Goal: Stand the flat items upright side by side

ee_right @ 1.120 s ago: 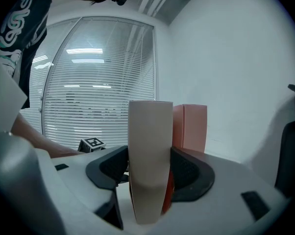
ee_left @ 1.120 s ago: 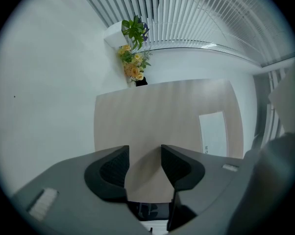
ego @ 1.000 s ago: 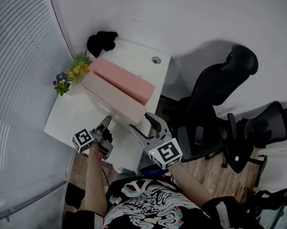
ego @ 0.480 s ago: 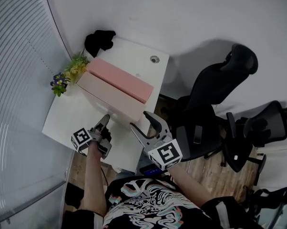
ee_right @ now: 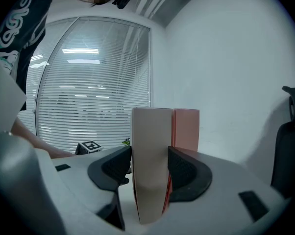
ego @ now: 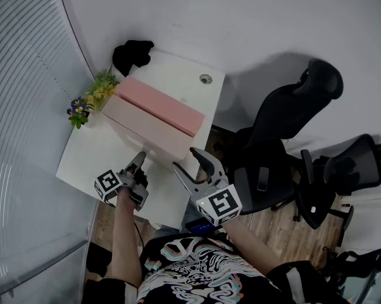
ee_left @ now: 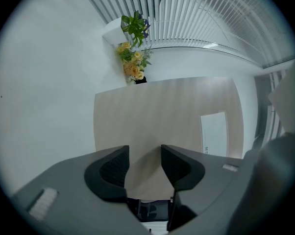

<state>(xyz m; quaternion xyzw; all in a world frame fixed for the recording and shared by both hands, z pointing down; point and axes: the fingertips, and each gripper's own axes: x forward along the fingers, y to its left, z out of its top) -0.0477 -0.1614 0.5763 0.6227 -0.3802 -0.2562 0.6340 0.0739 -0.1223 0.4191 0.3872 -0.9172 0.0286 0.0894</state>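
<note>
Two flat boxes stand upright side by side on the white table (ego: 95, 151): a beige box (ego: 146, 128) nearer me and a pink box (ego: 162, 103) behind it. My right gripper (ego: 185, 160) is at the beige box's near end. In the right gripper view its jaws have just been closing, and both pads now lie against the faces of the beige box (ee_right: 150, 131), with the pink box (ee_right: 186, 126) just behind. My left gripper (ego: 140, 158) is open and holds nothing. It points at the broad face of the beige box (ee_left: 162, 116).
A bunch of flowers (ego: 92, 97) stands at the table's left edge, and a black object (ego: 132, 54) lies at the far corner. A cable hole (ego: 206, 79) sits in the far right of the tabletop. Two office chairs (ego: 285, 125) (ego: 342, 170) stand to the right, and window blinds are on the left.
The right gripper's jaws have narrowed slightly around the beige box's end. Both boxes and the left gripper keep their places.
</note>
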